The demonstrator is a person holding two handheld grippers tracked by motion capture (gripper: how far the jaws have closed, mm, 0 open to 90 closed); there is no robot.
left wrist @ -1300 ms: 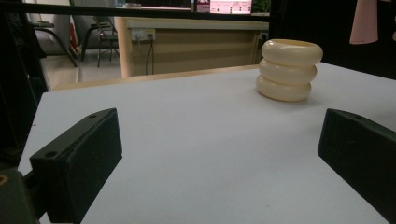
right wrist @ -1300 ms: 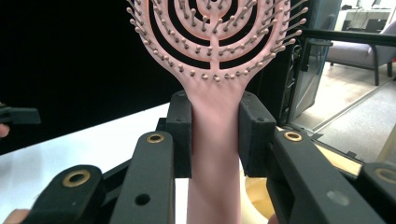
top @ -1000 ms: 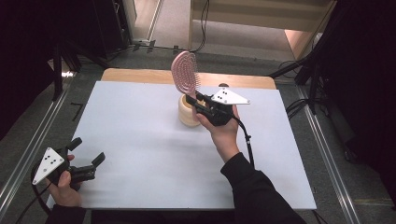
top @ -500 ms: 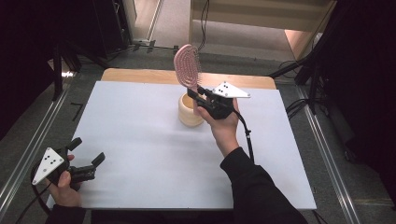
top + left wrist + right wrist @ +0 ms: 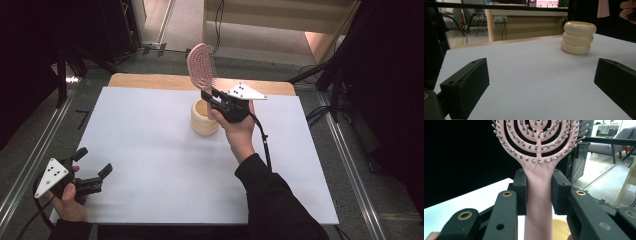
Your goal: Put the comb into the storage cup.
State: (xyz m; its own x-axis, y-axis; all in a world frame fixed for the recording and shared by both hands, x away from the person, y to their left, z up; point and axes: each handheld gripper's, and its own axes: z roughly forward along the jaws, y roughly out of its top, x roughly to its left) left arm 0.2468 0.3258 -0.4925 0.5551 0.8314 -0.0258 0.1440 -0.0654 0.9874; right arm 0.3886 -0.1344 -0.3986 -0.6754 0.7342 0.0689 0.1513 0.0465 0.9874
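Your right gripper (image 5: 209,95) was clamped on the handle of the pink hairbrush (image 5: 201,65), both pads pressed flat against its sides in the right gripper view (image 5: 539,192). You held the brush upright, head up, above the cream ribbed cup (image 5: 204,119) near the far middle of the white table (image 5: 150,150). The top of the brush head (image 5: 537,137) was cut off by the frame there, and the handle's lower end ran out of the bottom, so whether its tip had entered the cup could not be told. From above, your hand hid the cup's right side. Your left gripper (image 5: 92,170) sat at the near left corner with its jaws wide apart and nothing between them; its view caught the cup (image 5: 579,37) well beyond them.
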